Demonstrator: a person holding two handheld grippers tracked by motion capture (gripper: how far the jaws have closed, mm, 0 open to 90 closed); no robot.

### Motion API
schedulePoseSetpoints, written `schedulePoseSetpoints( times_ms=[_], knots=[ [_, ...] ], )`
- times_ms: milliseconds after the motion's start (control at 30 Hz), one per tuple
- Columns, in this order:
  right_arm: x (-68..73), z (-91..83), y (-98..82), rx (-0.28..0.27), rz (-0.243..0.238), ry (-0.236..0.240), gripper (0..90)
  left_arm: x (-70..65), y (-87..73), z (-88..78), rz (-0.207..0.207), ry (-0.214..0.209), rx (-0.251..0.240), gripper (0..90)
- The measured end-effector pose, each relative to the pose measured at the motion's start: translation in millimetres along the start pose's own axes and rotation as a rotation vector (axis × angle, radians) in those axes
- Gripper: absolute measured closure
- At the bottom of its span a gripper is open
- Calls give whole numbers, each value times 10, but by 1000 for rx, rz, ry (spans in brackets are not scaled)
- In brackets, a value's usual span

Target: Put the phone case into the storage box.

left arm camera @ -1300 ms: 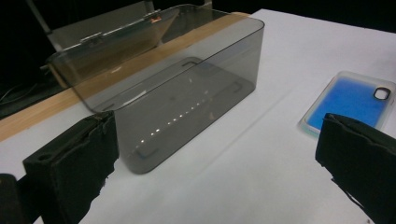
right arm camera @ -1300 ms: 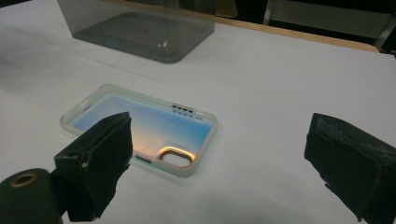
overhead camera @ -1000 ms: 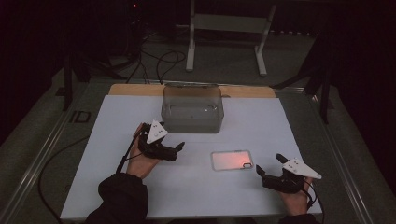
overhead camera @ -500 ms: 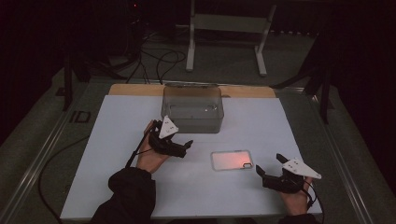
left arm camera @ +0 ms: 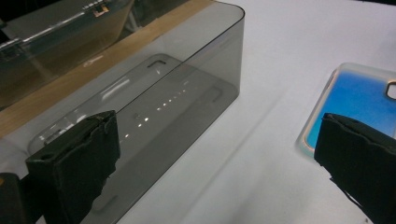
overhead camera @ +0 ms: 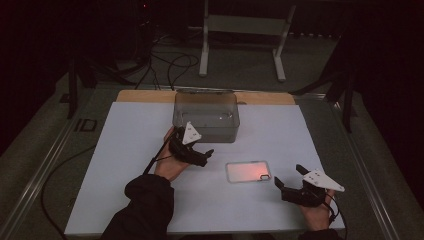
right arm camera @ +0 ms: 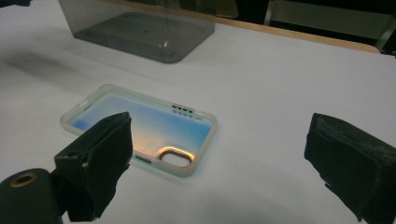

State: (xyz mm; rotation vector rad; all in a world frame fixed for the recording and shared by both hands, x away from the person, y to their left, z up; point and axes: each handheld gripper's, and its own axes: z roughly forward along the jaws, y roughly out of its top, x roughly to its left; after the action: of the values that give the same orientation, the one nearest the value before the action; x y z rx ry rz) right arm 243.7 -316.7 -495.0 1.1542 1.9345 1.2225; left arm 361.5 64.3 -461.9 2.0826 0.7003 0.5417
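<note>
Dark floor with cables and a metal stand is surrounding the white surface (overhead camera: 125,150), which is filling the middle of the high view. Left of centre, the left gripper (overhead camera: 202,154) is hovering with its 2 jaws spread wide and gripping nothing, its tips pointing toward the right of the frame. In the left gripper view, one jaw is sitting in front of the smoky box wall at lower left and the other at lower right, over the corner of the phone case (left arm camera: 355,100). At the lower right of the high view, the right gripper (overhead camera: 289,181) is resting low with its 2 jaws also released, aimed at the phone case (overhead camera: 248,171) just beside it. That case is lying flat, inside up, near the centre of the frame. Above it, the translucent grey box (overhead camera: 206,116) is standing toward the upper middle, apart from the case.
</note>
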Motion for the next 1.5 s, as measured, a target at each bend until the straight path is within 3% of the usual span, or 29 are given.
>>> schedulePoseSetpoints(
  times_ms=[667,1300,1500],
  knots=[
    [-13,4,-5,2,-2,5,78,-143,71,402,27,-47,66,11],
    [-19,7,-5,3,-3,9,78,-285,79,728,-6,-96,126,29],
    [-20,7,-4,3,-4,9,79,-382,119,842,-19,-148,160,65]
  ],
)
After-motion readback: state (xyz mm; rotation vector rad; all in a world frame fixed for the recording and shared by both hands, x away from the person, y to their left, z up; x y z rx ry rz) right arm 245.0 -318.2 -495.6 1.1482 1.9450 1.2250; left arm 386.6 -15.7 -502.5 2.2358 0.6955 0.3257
